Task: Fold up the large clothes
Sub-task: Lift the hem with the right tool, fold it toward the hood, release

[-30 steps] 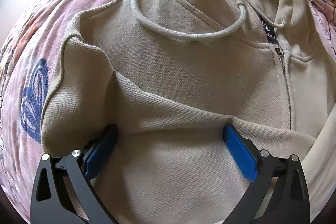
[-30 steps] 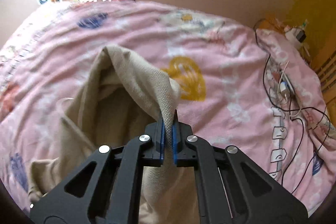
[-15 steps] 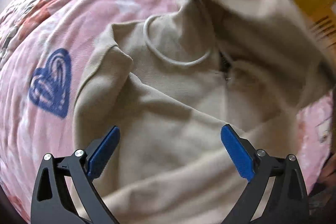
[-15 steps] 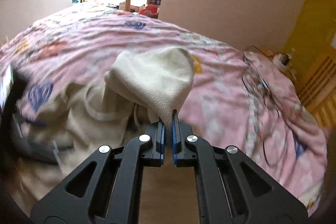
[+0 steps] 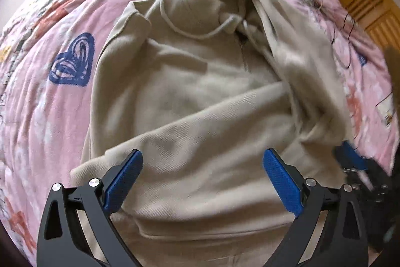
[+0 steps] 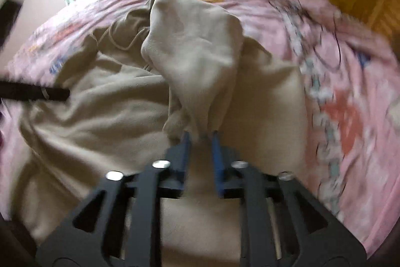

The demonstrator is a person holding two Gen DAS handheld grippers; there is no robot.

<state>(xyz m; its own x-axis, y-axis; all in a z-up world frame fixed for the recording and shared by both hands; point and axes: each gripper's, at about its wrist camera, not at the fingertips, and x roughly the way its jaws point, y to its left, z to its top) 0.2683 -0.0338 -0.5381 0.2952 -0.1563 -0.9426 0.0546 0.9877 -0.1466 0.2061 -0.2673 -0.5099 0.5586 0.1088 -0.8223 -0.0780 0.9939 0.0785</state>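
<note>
1. Hoodie (image 5: 200, 96), a beige zip-up one, is lying across the pink bedspread (image 5: 50, 116), filling the middle of the left wrist view, with its hood and drawstring (image 5: 190, 34) up toward 12 o'clock.
2. We are judging the fold as partly done: the sleeve at 9 o'clock is lying across the chest, and the opposite side panel is draping inward from 2 o'clock. The bottom-to-top fold and the smoothing are still waiting.
3. Our left gripper (image 5: 202, 177) is hovering at 6 o'clock, jaws spread wide, holding nothing.
4. Our right gripper (image 6: 201, 142) is opening its jaws, with the sleeve end (image 6: 200, 71) still between them but no longer pinched.
5. Compared with a second ago, we are seeing that gripper part after clamping the cloth, and the left one standing clear of the fabric it was pressing into.
</note>
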